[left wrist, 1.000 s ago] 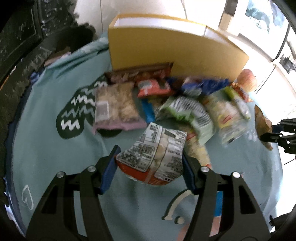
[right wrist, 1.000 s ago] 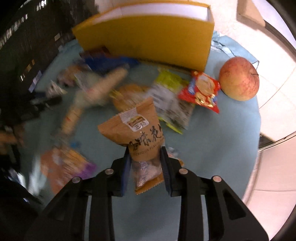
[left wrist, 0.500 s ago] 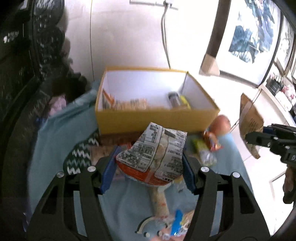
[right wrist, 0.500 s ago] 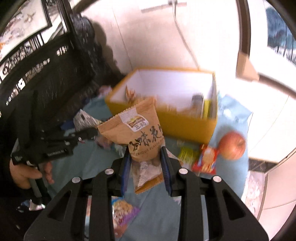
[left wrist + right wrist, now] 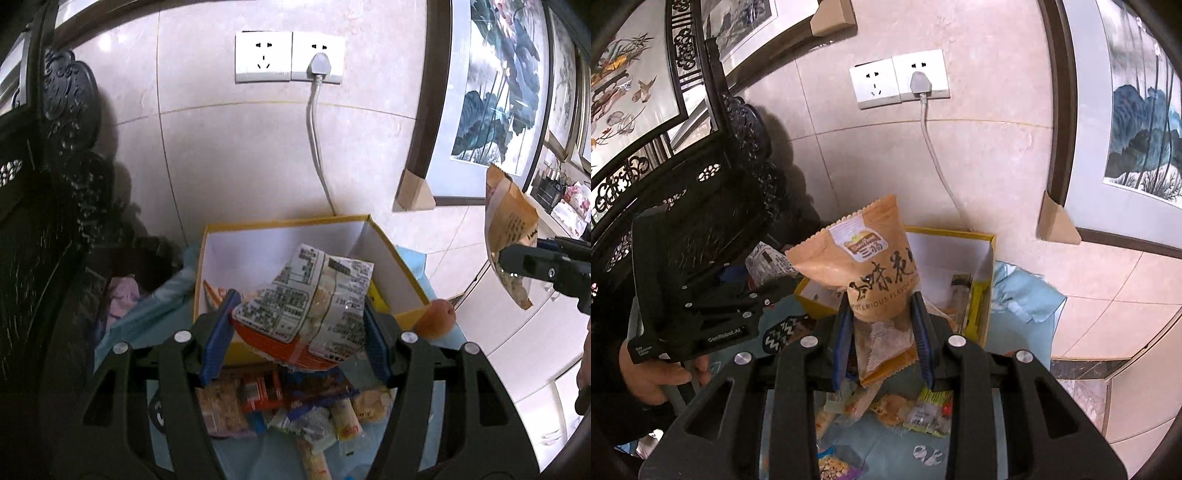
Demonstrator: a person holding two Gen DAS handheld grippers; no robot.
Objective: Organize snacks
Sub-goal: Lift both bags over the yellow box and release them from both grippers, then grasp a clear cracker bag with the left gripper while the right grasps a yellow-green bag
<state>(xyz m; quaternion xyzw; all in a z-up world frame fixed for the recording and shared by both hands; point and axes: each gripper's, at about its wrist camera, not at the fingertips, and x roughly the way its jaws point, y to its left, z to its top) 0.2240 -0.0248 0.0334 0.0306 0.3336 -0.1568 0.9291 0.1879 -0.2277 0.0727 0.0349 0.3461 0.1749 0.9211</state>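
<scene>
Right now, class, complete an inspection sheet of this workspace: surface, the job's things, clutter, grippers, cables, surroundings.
Surface: table under a light blue cloth.
Job's things: open yellow box holding a few items; white-and-orange snack bag; brown snack bag.
Clutter: loose snack packets in front of the box; apple beside its right corner.
Grippers: left gripper shut on the white-and-orange snack bag; right gripper shut on the brown snack bag, both raised.
Cables: grey cord from wall socket down behind the box.
Surroundings: tiled wall, framed paintings, dark carved chair.
</scene>
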